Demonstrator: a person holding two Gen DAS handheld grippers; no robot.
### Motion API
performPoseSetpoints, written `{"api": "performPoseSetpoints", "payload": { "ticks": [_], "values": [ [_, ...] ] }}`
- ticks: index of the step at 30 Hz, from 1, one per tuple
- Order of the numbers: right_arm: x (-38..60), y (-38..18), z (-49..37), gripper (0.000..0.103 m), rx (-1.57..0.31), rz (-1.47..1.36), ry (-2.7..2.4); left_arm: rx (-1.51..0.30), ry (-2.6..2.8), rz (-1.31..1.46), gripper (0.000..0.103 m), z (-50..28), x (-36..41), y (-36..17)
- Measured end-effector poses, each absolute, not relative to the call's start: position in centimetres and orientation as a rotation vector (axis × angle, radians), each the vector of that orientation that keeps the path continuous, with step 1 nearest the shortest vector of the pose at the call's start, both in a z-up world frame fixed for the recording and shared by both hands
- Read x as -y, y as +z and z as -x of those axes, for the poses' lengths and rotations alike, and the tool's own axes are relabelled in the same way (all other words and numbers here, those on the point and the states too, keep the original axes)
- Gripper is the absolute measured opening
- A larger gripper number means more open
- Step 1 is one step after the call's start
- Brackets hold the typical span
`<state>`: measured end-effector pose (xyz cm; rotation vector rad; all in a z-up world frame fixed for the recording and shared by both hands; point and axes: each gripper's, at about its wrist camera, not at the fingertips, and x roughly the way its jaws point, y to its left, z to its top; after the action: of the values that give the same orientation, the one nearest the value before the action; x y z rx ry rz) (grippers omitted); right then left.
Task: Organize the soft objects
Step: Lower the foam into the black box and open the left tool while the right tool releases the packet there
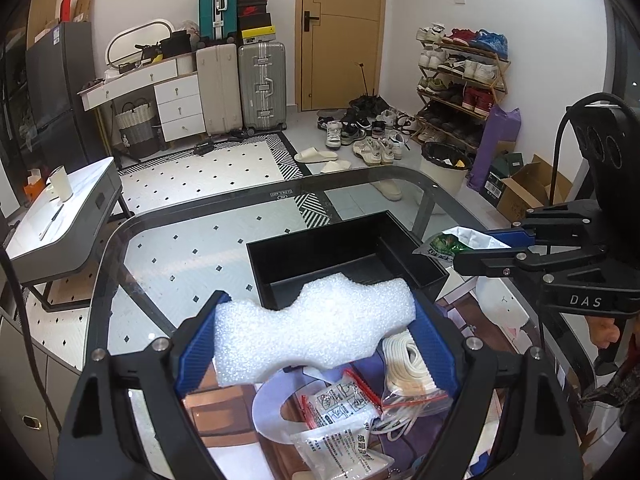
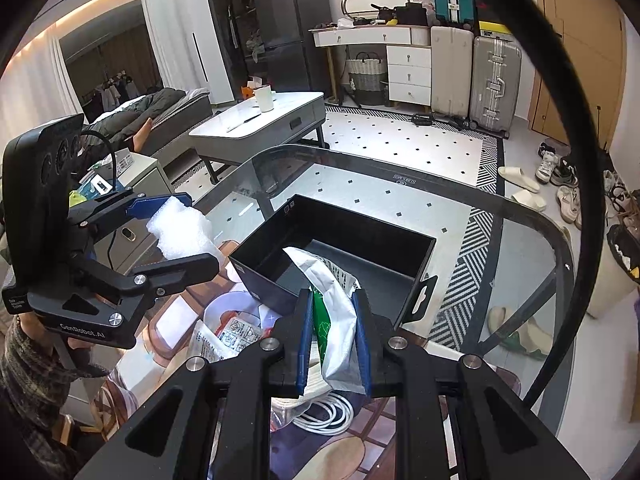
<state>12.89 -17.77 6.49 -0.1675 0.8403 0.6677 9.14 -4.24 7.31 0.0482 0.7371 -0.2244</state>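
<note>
The foam (image 1: pixel 316 328) is hiding the box's (image 1: pixel 344 240) near wall. The gripper (image 2: pixel 333 336) is covering the pouch's (image 2: pixel 334 312) sides; its print is blurring.

Suitcases (image 1: pixel 262 84) stand by a wooden door (image 1: pixel 342 32) — a shoe rack (image 1: pixel 460 80) sits right of it.

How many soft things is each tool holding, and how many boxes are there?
White foam piece in the left tool: 1
Green and white packet in the right tool: 1
Black box: 1
Total: 3
</note>
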Motion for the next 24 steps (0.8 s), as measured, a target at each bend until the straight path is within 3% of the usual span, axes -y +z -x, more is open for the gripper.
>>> {"api": "performPoseSetpoints", "payload": {
  "ticks": [24],
  "values": [
    [15.9, 5.0, -17.9, 0.019, -0.871, 0.116, 0.691, -0.779, -0.237, -0.061, 0.087, -14.5, 4.2, 5.9]
  ]
}}
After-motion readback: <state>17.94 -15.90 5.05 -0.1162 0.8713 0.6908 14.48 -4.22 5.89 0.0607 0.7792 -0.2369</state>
